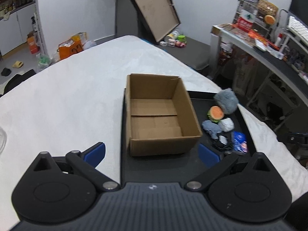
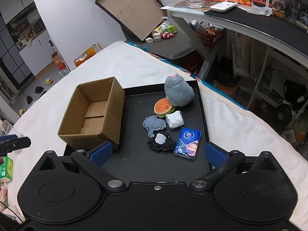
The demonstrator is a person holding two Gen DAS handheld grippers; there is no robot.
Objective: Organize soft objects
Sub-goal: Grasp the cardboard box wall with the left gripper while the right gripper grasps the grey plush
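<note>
- My left gripper (image 1: 152, 152) is spread, holding nothing.
- The cardboard box (image 2: 92, 118) is still bare inside; I judge nothing sorted yet.
- Burger plush (image 2: 163, 107), grey plush (image 2: 179, 92) and tissue pack (image 2: 187, 143) lie on the black tray (image 2: 134, 157).
- My right gripper (image 2: 157, 152) is spread too.

Left gripper (image 1: 152, 155) and right gripper (image 2: 156, 154), jaws wide apart, empty.
</note>
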